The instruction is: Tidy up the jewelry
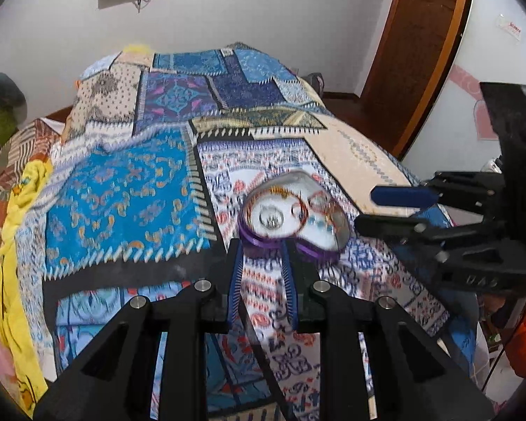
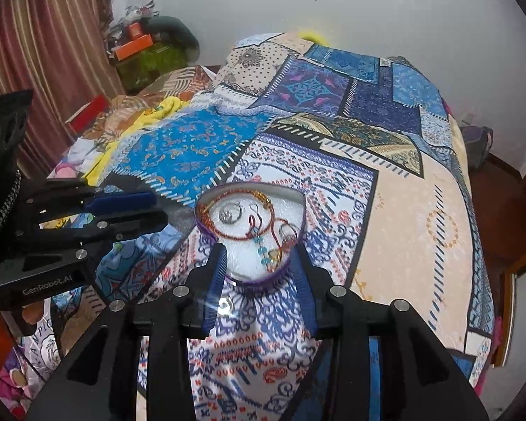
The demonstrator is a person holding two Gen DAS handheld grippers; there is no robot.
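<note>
Left wrist view: sits behind own black two-finger left gripper point(image 1: 261, 249), looks forward and steeply down along fingers onto blue patchwork bedspread point(image 1: 122, 196), white wall beyond, brown wooden door point(image 1: 420, 42) at right. Close range.

Right wrist view: same downward tilt behind black right gripper point(image 2: 259, 263), striped curtain point(image 2: 49, 52) at left.

Shared: purple-rimmed heart-shaped clear-lidded box point(image 1: 291, 217) point(image 2: 252, 224), bedspread point(image 2: 333, 112); each view catches other gripper point(image 1: 403, 207) point(image 2: 129, 210) at edge.
</note>
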